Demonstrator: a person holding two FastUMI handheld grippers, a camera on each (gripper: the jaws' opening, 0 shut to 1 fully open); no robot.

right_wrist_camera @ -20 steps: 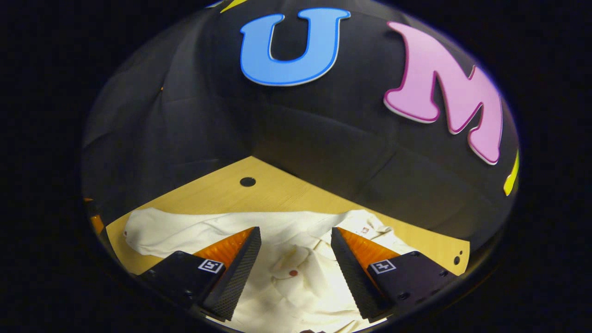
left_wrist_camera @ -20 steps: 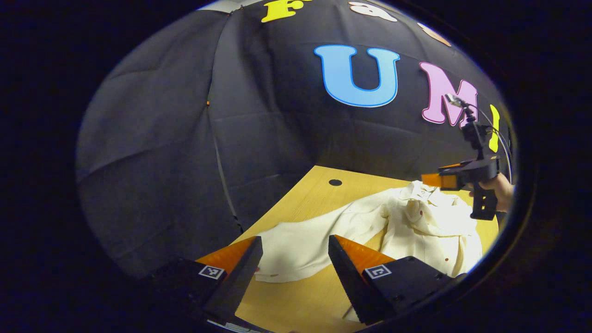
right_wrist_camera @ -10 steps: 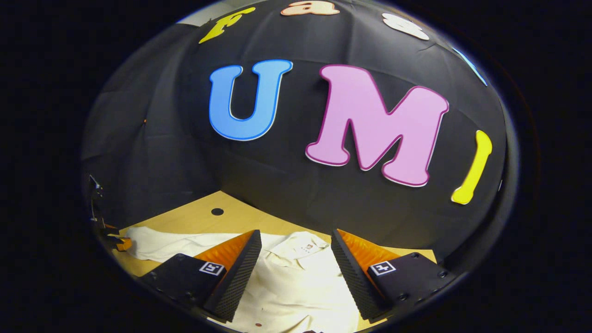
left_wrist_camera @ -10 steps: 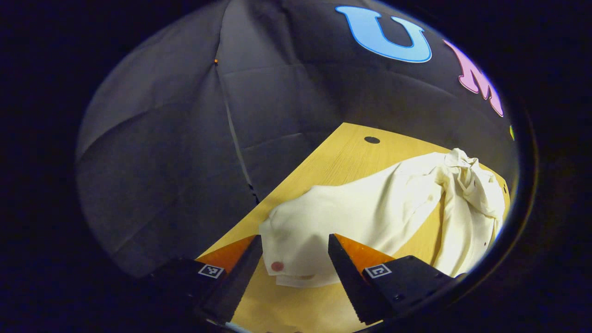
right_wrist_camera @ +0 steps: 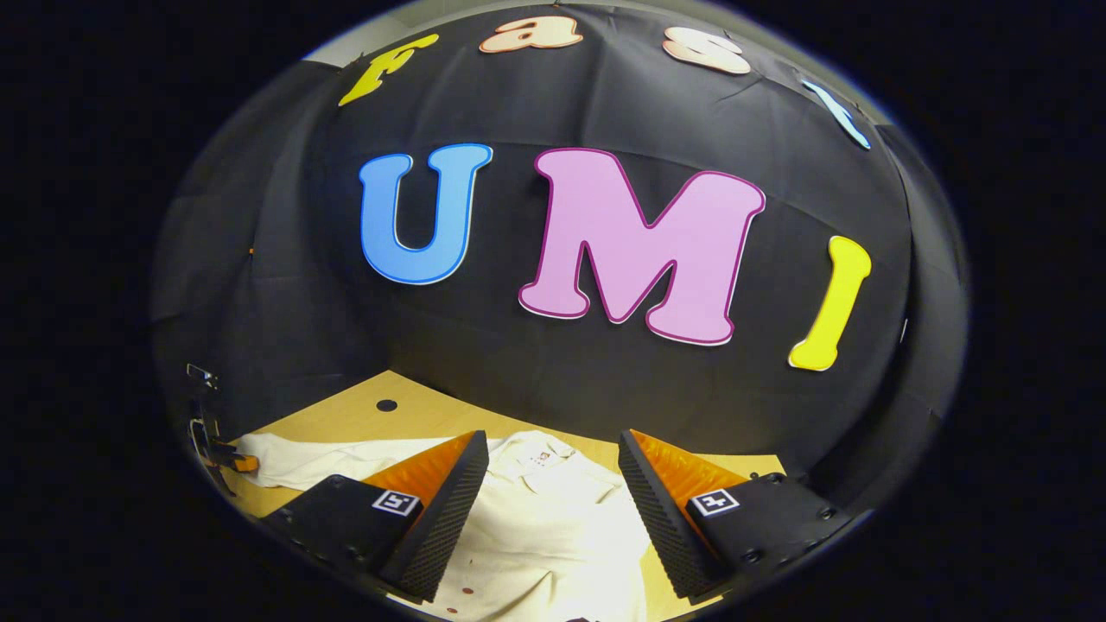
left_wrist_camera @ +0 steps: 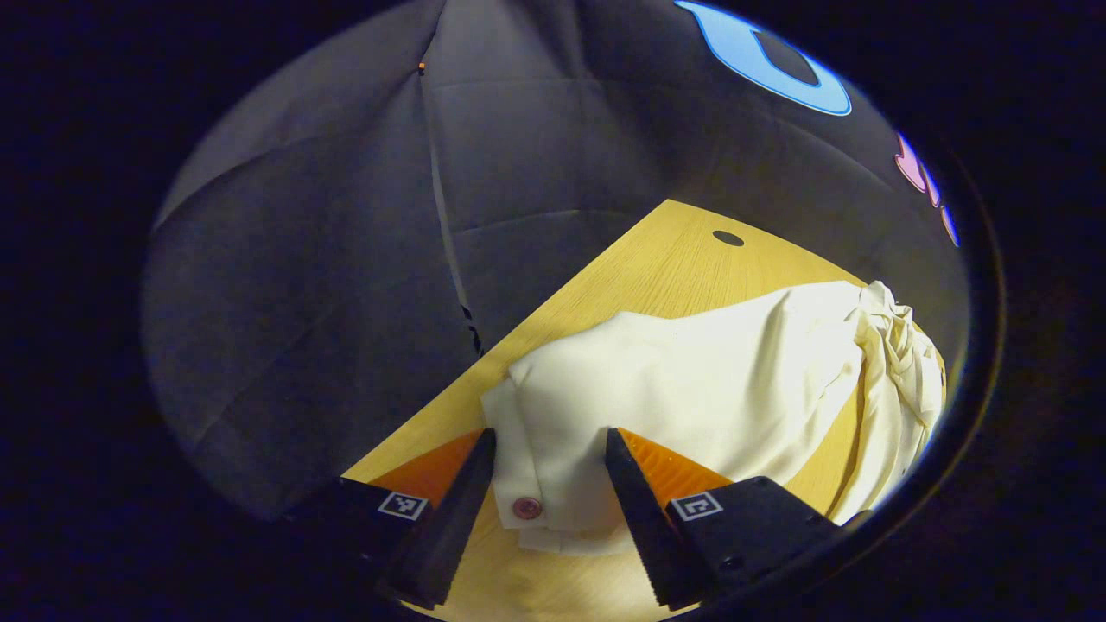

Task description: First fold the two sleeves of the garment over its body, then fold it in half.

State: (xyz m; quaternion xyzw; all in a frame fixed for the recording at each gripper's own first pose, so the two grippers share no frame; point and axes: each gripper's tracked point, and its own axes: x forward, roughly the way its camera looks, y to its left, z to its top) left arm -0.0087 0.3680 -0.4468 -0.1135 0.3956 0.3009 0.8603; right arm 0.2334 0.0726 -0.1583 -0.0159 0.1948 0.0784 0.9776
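Observation:
A cream shirt lies spread on the wooden table. In the left gripper view its long sleeve (left_wrist_camera: 691,380) runs toward me, and the cuff with a reddish button (left_wrist_camera: 527,507) lies between the fingers of my open left gripper (left_wrist_camera: 548,462), which hangs low over it. The shirt's bunched body (left_wrist_camera: 899,354) is at the far right. In the right gripper view my right gripper (right_wrist_camera: 553,471) stands open above the shirt's body (right_wrist_camera: 544,536), with the collar (right_wrist_camera: 540,453) just ahead. The left gripper (right_wrist_camera: 226,460) shows small at the sleeve end (right_wrist_camera: 285,458).
The wooden table (left_wrist_camera: 674,259) has a round cable hole (left_wrist_camera: 727,238) near its far corner; this hole (right_wrist_camera: 386,404) also shows in the right gripper view. Black cloth walls close off the table's back and left sides.
My left gripper has moved down and forward until the sleeve cuff lies between its fingers. My right gripper has lifted and tilted up, away from the shirt's body.

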